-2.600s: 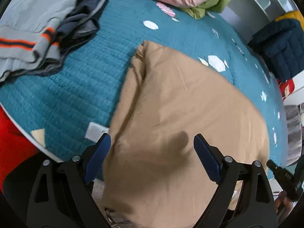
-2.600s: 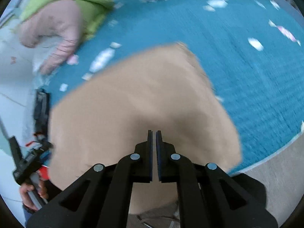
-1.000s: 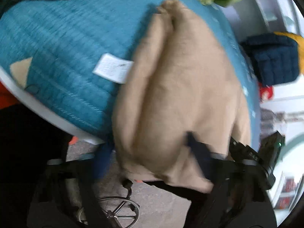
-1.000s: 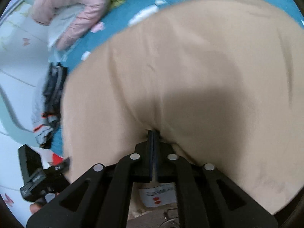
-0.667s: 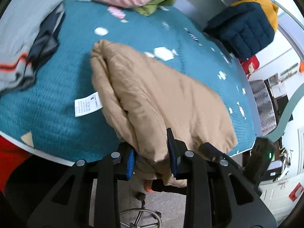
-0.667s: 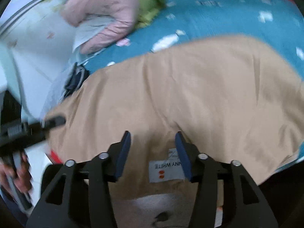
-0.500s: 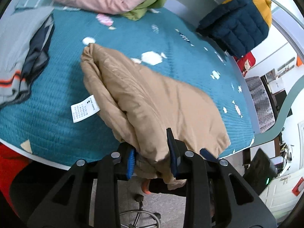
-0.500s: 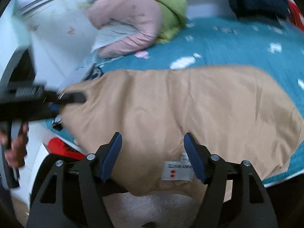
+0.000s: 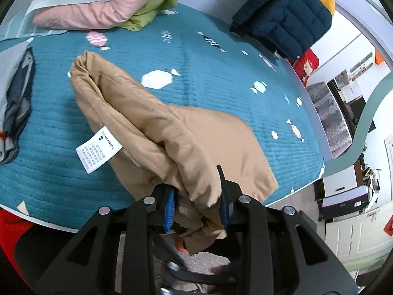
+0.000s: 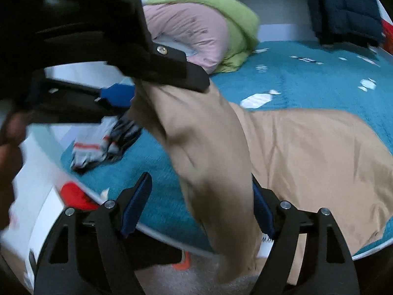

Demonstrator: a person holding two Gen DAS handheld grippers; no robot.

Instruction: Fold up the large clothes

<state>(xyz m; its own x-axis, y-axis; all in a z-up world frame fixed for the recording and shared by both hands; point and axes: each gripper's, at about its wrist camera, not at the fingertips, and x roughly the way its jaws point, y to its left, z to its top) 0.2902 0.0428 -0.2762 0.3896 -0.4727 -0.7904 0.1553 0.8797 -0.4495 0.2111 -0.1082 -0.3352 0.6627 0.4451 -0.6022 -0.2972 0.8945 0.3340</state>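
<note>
Fingers on my left gripper (image 9: 197, 200) are pinching a thick bunch of the tan garment (image 9: 176, 132) at its near edge, blue pads pressed into the cloth on both sides. Right gripper (image 10: 200, 204) has just been opening; its fingers are spread wide, with a lifted column of the tan cloth hanging between them, close against the right pad but not clamped.

Garment lies across the teal bedspread (image 9: 221, 81), near end lifted off the bed's front edge, far end bunched toward the grey striped clothes (image 9: 14, 93). White care label (image 9: 98, 148) is flopped out on the left side. Pink and green bedding (image 9: 118, 5) and a navy puffer jacket (image 9: 285, 17) sit at the back, well clear.

Judgement: I'm mid-fold, carrying the near edge over with one hand only. To do it well:
- Keep the left pinch firm. It's a multi-layer bunch, so layers could slip unevenly.
- Re-grab with the right on the opposite corner of the same edge before going further. A single-point carry makes the cloth rope up, as it already does.
- Carry both corners level and lay them onto the far end, edges matched.
- Tuck the label inside the fold.
- Watch the part dangling off the bed. It may drag the panel back.
</note>
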